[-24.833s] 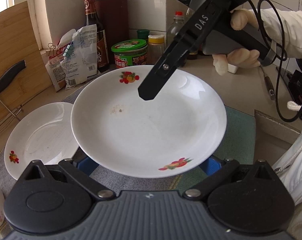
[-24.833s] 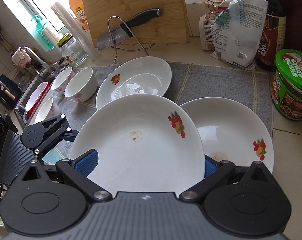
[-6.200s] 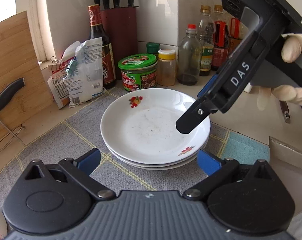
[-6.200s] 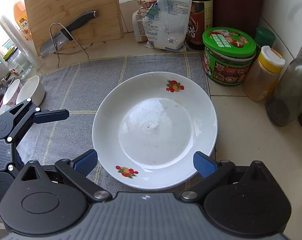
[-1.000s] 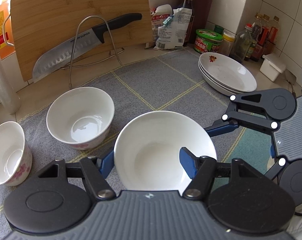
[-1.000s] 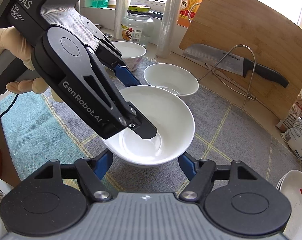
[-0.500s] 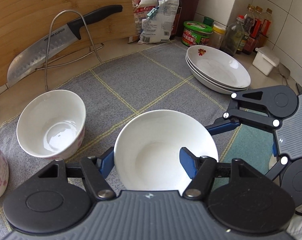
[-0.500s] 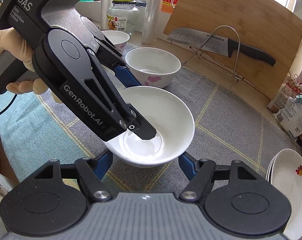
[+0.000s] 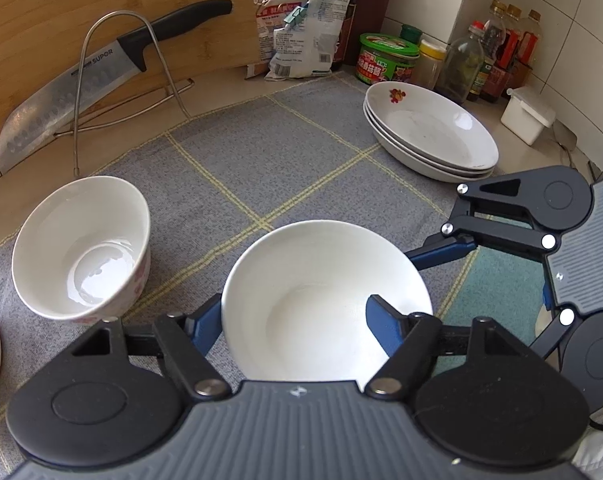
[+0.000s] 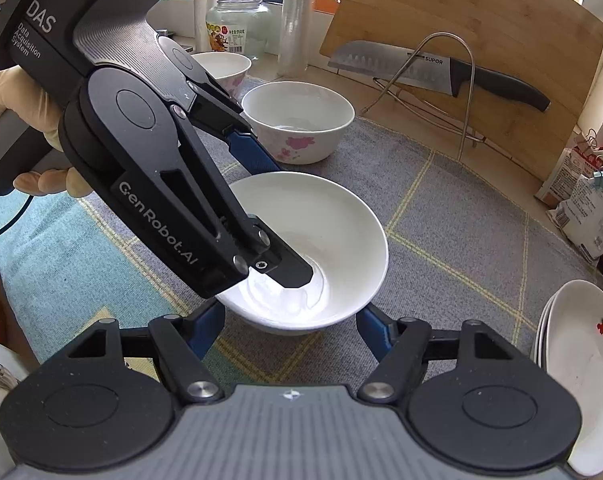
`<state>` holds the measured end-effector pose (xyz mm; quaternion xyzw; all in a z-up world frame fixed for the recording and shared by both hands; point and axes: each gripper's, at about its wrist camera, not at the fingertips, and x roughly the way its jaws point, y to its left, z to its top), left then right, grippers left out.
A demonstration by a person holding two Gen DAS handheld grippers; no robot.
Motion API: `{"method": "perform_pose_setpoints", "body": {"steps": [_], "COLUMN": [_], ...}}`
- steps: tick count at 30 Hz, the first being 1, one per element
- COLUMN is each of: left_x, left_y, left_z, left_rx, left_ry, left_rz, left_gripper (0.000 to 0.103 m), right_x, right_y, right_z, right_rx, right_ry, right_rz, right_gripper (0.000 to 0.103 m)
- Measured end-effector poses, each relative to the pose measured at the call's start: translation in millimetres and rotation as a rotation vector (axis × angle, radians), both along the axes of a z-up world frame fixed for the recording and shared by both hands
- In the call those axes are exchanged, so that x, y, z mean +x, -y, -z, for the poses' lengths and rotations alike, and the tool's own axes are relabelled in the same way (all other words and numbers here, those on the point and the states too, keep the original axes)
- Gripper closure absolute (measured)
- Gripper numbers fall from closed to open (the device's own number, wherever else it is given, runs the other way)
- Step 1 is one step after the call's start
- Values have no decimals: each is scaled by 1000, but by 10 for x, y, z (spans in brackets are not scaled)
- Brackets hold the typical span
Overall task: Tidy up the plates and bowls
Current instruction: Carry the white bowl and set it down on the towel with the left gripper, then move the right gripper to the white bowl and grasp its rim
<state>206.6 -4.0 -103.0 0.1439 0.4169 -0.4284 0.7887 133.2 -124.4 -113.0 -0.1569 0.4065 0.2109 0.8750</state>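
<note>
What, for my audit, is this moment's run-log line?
left gripper: jaws opening astride wall of plain white bowl | right gripper: clamping that bowl | plate stack: stacked

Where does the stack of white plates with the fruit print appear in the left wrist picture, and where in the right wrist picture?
Left wrist view: the stack of plates sits upper right on the grey cloth, in front of the green-lidded jar.
Right wrist view: the stack of plates is at the lower right edge, partly cut off.
Shared landmark: the knife on its wire stand against the wooden board.
</note>
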Motion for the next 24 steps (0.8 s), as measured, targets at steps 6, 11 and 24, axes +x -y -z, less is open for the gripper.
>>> {"method": "perform_pose_setpoints", "body": {"steps": [6, 11, 24], "left_x": [-33, -54, -58], "left_y": [-55, -227, -737], "left_z": [-9, -83, -49], "left_rx": [-28, -93, -146], "left_ry": [20, 37, 25], "left_rz": [-3, -56, -286], "left_gripper": [7, 7, 4], "right_x": [-40, -47, -21], "right_y": [8, 40, 31], "right_z": [-19, -49, -222], "right_rx": [7, 13, 35], "right_ry": [32, 37, 75], "right_rz": [-22, -9, -22], "right_gripper": [1, 0, 0]}}
